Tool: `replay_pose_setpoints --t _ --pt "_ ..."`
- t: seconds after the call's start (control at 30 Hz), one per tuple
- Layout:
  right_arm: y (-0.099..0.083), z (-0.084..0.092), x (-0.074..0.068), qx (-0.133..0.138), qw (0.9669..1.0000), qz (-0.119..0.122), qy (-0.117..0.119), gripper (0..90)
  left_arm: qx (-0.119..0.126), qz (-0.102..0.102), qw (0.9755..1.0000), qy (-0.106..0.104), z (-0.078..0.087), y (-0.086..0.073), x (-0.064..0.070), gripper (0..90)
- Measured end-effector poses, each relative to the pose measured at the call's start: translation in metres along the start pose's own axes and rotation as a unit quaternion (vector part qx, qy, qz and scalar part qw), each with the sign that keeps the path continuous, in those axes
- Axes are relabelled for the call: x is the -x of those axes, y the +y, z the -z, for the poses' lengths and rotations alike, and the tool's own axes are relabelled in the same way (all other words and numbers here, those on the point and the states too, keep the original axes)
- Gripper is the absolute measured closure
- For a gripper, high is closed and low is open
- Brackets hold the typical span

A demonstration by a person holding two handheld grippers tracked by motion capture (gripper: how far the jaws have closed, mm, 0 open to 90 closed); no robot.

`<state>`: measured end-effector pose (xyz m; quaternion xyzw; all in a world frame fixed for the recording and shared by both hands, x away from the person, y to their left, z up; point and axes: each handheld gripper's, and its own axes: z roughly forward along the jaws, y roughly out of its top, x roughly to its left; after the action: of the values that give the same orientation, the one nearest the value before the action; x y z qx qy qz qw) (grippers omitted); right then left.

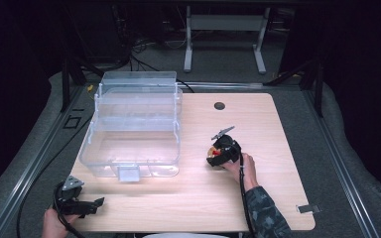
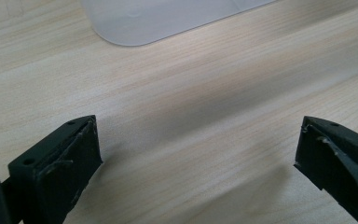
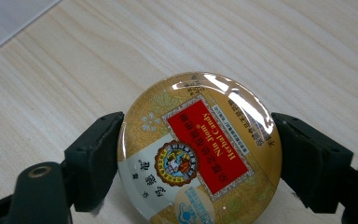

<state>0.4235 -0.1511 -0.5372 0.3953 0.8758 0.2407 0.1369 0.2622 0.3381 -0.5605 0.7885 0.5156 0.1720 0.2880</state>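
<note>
Wooden table [image 1: 188,198] spans the middle of the high view. On its left half sits a large clear plastic bin [image 1: 131,144], lid swung back toward the top of the frame, latch tab at the lower edge; through the walls nothing can be made out inside, so it reads as empty, though the glare leaves a small item uncertain. A corner of the same bin shows at the top of the left gripper view [image 2: 168,18]. Right gripper [image 1: 221,153], centre-right of the high view, sits low over the table on a round candy tin [image 3: 198,149]; gold lid, red label reading "Nin Jiom Herbal Candy". In the right gripper view the tin lies flat on the wood, filling the lower centre, both black jaws against its rim left and right, so the grip looks made. Whether the tin itself holds anything cannot be told; lid is on. Left gripper [image 1: 87,204], lower left of the high view by the table edge, jaws spread wide with bare wood between them. Judgement: step in hand is the grasp of the tin, lift not yet begun. Next move would need a steady lift, since the smooth rounded rim could slip, then a carry leftward over the bin wall and a release inside.
</note>
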Motion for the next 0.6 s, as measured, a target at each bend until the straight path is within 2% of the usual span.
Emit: replay_pose_setpoints --t 0.03,0.07,0.1,0.13,0.6 --pt "0.0 0.0 0.002 0.008 0.9998 -0.002 0.02 19.8 0.001 0.0 1.0 0.0 0.0 0.0 0.0 0.0" --pt "-0.001 0.001 0.002 0.011 0.9998 -0.002 0.014 19.8 0.001 0.0 1.0 0.0 0.0 0.0 0.0 0.0" --pt "-0.001 0.003 0.003 0.006 0.9998 -0.003 0.019 19.8 0.001 0.0 1.0 0.001 0.0 0.0 0.0 0.0" --pt "-0.001 0.003 0.003 0.014 0.9997 -0.007 0.019 19.8 0.001 0.0 1.0 0.001 0.0 0.0 0.0 0.0" --pt "-0.009 0.028 0.008 0.021 0.9998 -0.009 0.002 19.8 -0.002 -0.003 1.0 0.004 0.003 0.002 0.001 0.0"
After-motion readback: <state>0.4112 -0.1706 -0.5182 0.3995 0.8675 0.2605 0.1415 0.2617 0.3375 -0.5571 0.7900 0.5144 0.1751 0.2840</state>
